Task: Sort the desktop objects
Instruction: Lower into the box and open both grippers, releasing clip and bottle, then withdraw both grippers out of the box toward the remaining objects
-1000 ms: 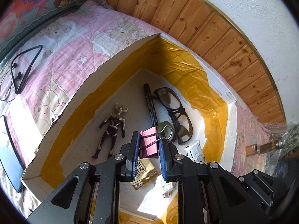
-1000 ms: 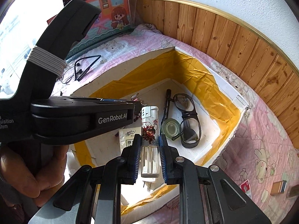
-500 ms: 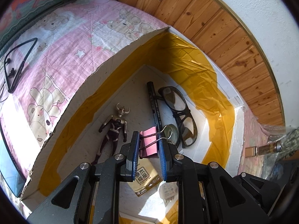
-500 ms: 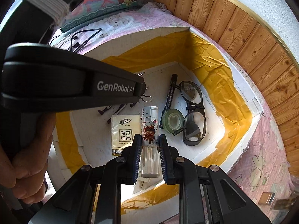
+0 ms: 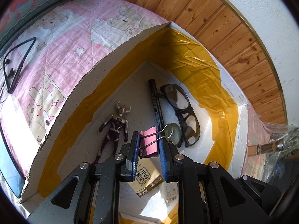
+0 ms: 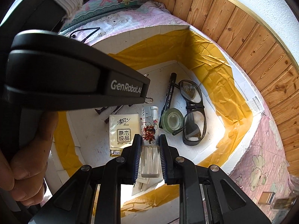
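Observation:
My left gripper (image 5: 149,140) is shut on a pink binder clip (image 5: 149,143) and holds it above the open white box with yellow tape (image 5: 214,85). My right gripper (image 6: 149,140) is shut on a clear lighter with a red cartoon figure (image 6: 149,130), also over the box (image 6: 214,65). In the box lie a toy figure (image 5: 115,127), a black marker (image 5: 156,102), dark glasses (image 5: 184,112), a tape roll (image 6: 171,120) and a tissue pack (image 6: 122,133). The left gripper's body (image 6: 74,78) crosses the right wrist view and hides the toy figure there.
The box stands on a pink cartoon-print cloth (image 5: 65,43) against a wood-panelled wall (image 5: 224,28). A black neckband earphone (image 5: 15,63) lies on the cloth to the left. Small boxes (image 6: 268,198) lie on the cloth at the right. A white plug (image 5: 169,191) lies in the box.
Both grippers have moved forward over the box and lower towards its floor, each keeping its object. The contents of the box have not moved.

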`<state>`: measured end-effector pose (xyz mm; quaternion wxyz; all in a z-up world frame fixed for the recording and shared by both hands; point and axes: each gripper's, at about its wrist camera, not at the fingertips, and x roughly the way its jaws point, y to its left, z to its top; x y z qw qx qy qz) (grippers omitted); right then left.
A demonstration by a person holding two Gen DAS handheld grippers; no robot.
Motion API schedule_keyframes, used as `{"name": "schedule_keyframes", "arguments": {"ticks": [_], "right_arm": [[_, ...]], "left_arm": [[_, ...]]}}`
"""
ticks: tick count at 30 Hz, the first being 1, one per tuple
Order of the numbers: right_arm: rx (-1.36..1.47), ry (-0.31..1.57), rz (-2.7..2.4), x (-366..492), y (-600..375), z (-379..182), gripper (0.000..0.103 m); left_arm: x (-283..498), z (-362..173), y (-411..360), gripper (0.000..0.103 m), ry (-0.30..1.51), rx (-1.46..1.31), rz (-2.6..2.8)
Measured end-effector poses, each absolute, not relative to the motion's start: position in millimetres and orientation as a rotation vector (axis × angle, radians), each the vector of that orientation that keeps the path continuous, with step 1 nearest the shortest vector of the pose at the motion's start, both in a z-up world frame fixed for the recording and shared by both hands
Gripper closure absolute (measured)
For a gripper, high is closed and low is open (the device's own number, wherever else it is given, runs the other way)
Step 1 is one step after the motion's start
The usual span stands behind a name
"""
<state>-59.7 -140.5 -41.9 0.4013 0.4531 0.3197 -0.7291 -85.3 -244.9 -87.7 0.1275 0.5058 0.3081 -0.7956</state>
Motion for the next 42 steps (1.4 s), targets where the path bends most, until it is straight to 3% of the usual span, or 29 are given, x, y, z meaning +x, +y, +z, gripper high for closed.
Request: {"name": "schedule_keyframes", "arguments": {"ticks": [6, 42], "right_arm": [[1.135, 0.804, -1.854, -59.9, -138.3, -37.2, 0.082], [1.02, 0.807, -1.911, -21.6, -113.5, -5.9, 0.082]], "left_arm": [[-85.2, -87.9, -245.4, 0.071, 0.903, 1.472, -2.315], [-64.4, -56.4, -237.2, 0.071, 0.809, 1.422, -2.374]]}}
